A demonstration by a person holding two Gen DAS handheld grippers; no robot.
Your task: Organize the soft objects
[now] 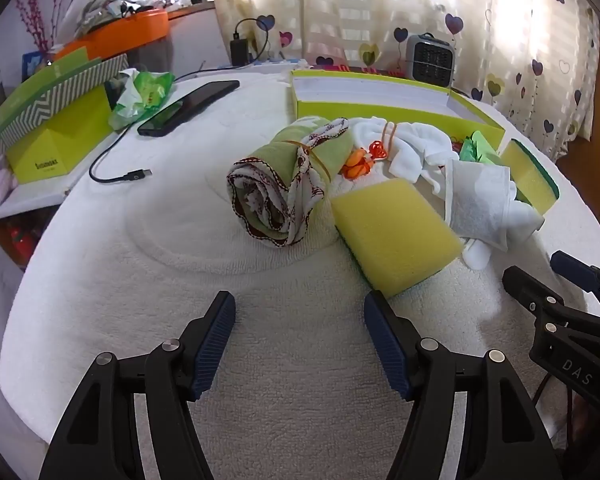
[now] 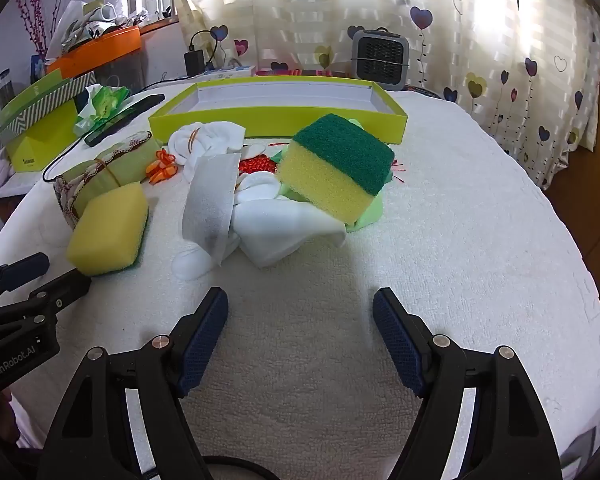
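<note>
A pile of soft things lies on the white towel-covered table. A rolled green patterned cloth (image 1: 284,184) (image 2: 100,172) is bound with a rubber band. A yellow sponge (image 1: 396,232) (image 2: 108,228) lies beside it. A second yellow and green sponge (image 2: 336,168) (image 1: 532,176) rests tilted on white cloths (image 2: 284,224) (image 1: 476,196). A shallow lime-green box (image 2: 276,118) (image 1: 380,110) stands open behind the pile. My left gripper (image 1: 300,308) is open and empty, short of the yellow sponge. My right gripper (image 2: 300,304) is open and empty, in front of the white cloths.
A black phone (image 1: 188,108) and a loose cable (image 1: 116,172) lie at the left. A lime box with a striped lid (image 1: 52,120) and a green plastic bag (image 1: 144,96) stand at the far left. A small grey heater (image 2: 380,58) stands by the curtain.
</note>
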